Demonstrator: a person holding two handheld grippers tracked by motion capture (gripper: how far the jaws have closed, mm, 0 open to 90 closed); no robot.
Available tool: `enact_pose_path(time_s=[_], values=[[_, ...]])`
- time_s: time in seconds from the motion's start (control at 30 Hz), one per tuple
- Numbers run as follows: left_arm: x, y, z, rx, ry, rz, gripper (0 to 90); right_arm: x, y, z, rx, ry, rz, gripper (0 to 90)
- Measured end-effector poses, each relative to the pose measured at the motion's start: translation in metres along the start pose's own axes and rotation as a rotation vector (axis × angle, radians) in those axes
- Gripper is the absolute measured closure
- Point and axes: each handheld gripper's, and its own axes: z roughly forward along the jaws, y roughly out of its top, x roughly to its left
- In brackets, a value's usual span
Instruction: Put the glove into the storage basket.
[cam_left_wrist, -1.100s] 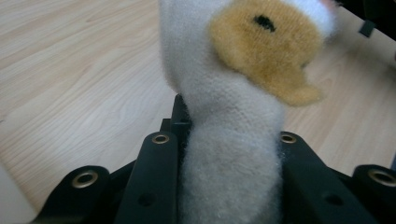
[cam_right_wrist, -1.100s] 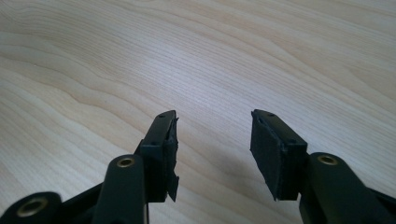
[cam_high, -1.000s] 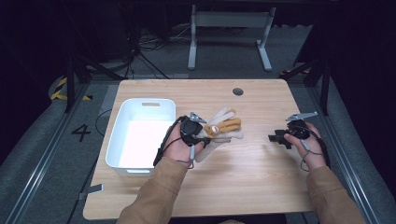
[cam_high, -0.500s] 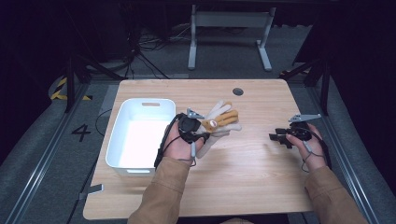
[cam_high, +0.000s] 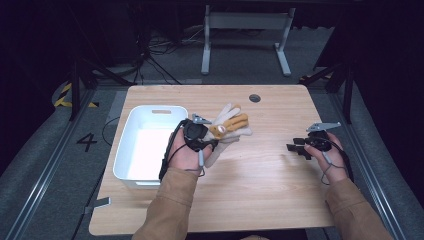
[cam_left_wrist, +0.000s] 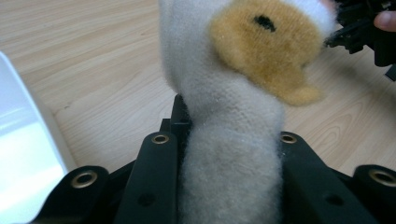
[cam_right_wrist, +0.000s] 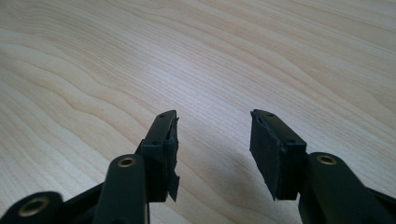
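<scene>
A fluffy white glove (cam_high: 231, 125) with tan-orange patches lies on the wooden table (cam_high: 260, 200), just right of the white bin. My left gripper (cam_high: 212, 143) is shut on the glove's cuff end. In the left gripper view the white knit (cam_left_wrist: 233, 140) is squeezed between the two black jaws of that gripper (cam_left_wrist: 224, 137), and a tan patch with a dark spot rises above them. My right gripper (cam_high: 296, 146) hovers low over bare wood at the table's right side, pointing left. It is open (cam_right_wrist: 212, 130) with nothing between its jaws.
An empty white bin (cam_high: 150, 112) stands at the table's left, close beside my left hand; its edge (cam_left_wrist: 23, 154) shows in the left gripper view. A round cable hole (cam_high: 255, 98) sits near the far edge. Bare wood lies between the two grippers.
My left gripper has drawn the glove slightly left and toward the far side. The right gripper has crept a little to the left.
</scene>
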Motion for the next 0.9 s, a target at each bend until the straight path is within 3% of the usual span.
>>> enact_pose_path(time_s=[0.07,0.13,0.47,0.77,0.9], values=[[0.001,0.0,-0.003,0.004,0.013,-0.006,73.1,0.0,0.0,-0.002,-0.019,0.05,0.029,52.3],[0.003,0.001,-0.008,0.013,0.031,-0.014,73.0,0.0,0.0,-0.004,-0.021,0.041,0.028,52.3],[0.009,0.005,-0.014,0.025,0.045,-0.036,73.0,-0.003,-0.004,-0.003,-0.008,0.034,0.047,52.5],[0.017,0.015,-0.011,0.067,0.096,-0.126,73.0,-0.004,-0.005,-0.005,-0.005,0.029,0.048,52.4],[0.023,0.02,-0.008,0.104,0.095,-0.151,73.0,-0.005,-0.006,-0.005,-0.002,0.033,0.05,52.4]])
